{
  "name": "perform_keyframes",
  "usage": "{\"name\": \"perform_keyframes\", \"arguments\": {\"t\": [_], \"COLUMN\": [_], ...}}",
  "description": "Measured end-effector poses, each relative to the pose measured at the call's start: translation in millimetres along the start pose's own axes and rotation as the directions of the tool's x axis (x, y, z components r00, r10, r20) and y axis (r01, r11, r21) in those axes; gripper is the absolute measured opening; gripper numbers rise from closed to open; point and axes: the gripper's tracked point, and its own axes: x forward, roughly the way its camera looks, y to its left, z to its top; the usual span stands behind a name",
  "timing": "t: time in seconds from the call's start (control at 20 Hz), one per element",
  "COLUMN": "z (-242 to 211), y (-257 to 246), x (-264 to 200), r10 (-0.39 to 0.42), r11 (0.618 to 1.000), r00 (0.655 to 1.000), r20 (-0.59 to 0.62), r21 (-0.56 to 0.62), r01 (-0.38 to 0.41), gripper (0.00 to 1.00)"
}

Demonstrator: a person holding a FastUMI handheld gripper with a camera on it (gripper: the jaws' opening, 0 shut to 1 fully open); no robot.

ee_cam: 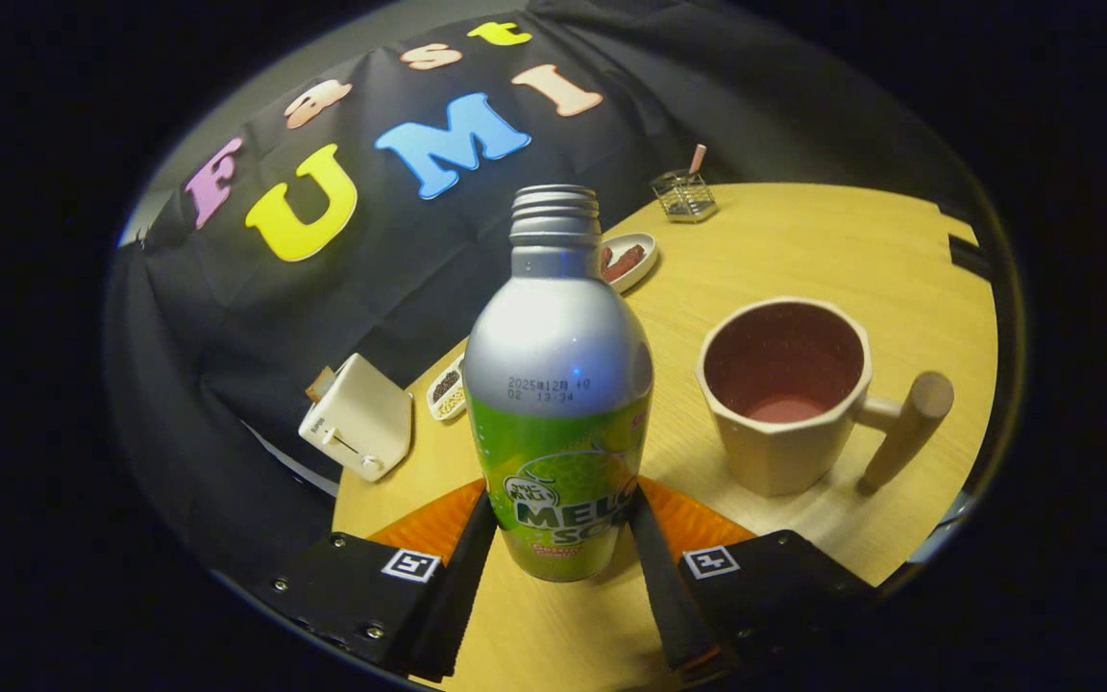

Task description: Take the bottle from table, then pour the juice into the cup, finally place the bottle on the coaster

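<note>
Gripper fingers clasp the uncapped bottle beside the cup.

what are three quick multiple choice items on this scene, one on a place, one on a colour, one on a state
1. Where is the bottle?
A. between the fingers of the hand-held gripper
B. inside the cup
C. beside the toaster

2. What colour is the inside of the cup?
A. green
B. pinkish red
C. blue

3. What state is the bottle's neck in?
A. capped
B. open, threads bare
C. plugged with a straw

Answers:
1 A, a finger flanks each side of the bottle's base, on the table.
2 B, the cup's inner wall looks pinkish red against its cream outside.
3 B, bare threads show at the top with no cap on.
</note>
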Motion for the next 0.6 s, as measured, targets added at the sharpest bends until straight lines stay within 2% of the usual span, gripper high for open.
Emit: {"name": "perform_keyframes", "arguments": {"t": [0.25, 0.6], "z": [21, 48], "y": [7, 23], "x": [5, 29], "r10": [-0.061, -0.091], "r11": [0.986, 0.944], "r00": [0.994, 0.978], "r20": [0.091, 0.187], "r21": [-0.151, -0.296], "r01": [0.075, 0.144], "gripper": [0.77, 0.77]}}
